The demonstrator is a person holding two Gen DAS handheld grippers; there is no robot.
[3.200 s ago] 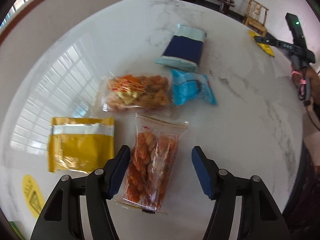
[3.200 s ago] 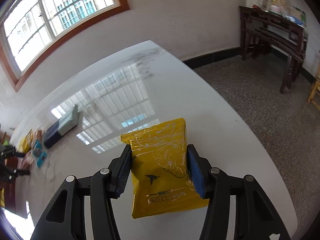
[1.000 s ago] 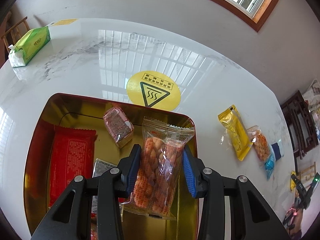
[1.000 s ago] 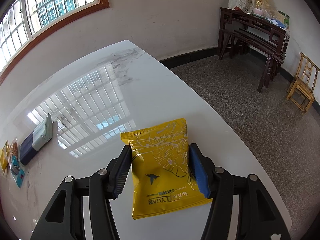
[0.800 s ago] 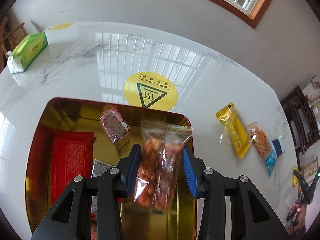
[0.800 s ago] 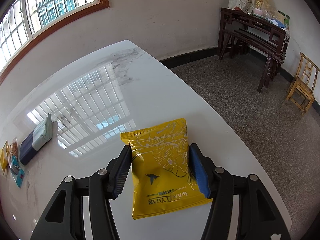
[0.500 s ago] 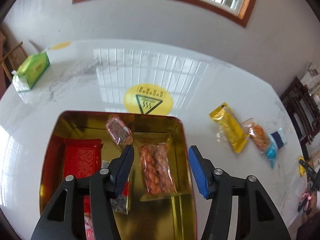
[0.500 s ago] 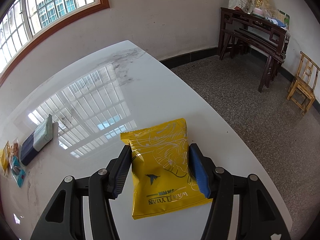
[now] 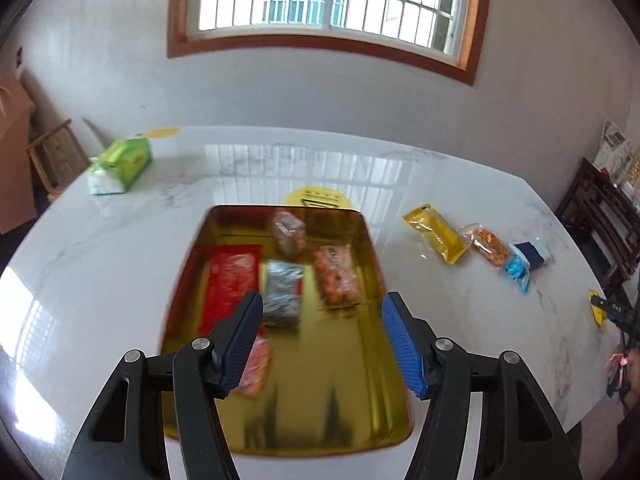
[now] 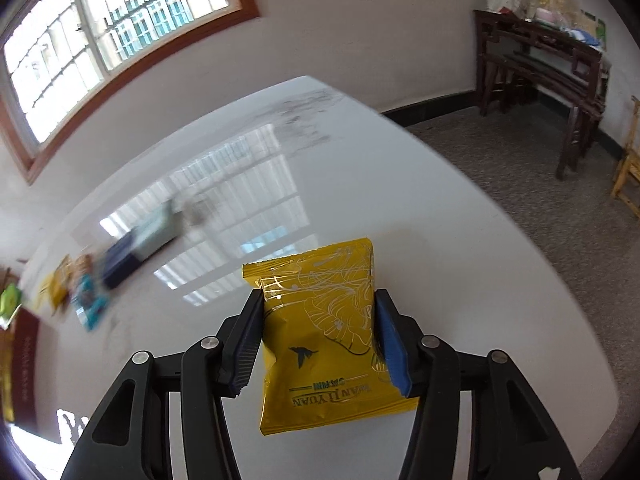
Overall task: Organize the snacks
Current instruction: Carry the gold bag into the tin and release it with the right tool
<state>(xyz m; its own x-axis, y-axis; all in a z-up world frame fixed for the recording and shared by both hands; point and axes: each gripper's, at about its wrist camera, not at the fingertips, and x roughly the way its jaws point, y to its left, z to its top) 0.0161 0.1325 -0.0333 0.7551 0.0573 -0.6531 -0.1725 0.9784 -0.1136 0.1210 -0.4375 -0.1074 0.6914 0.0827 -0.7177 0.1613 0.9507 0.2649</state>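
My left gripper (image 9: 322, 338) is open and empty above the near part of a gold tin tray (image 9: 384, 392). In the tray lie an orange twist snack pack (image 9: 336, 276), a red pack (image 9: 228, 280), a grey pack (image 9: 282, 294) and a pink pack (image 9: 289, 232). On the table to the right lie a yellow pack (image 9: 436, 232), an orange snack bag (image 9: 486, 242), a blue pack (image 9: 518, 272) and a navy pack (image 9: 532, 252). My right gripper (image 10: 318, 338) is shut on a yellow snack pack (image 10: 324, 332) above the white table (image 10: 400, 184).
A green tissue pack (image 9: 120, 164) sits at the table's far left. A round yellow warning sticker (image 9: 318, 198) lies just behind the tray. The right wrist view shows blurred snack packs (image 10: 116, 268) at the left, the table edge and a dark wooden bench (image 10: 548, 64) on the floor.
My left gripper let the orange twist pack go into the tray, opened, and pulled up and back. My right gripper, still holding the yellow pack, has started moving; its view is blurred.
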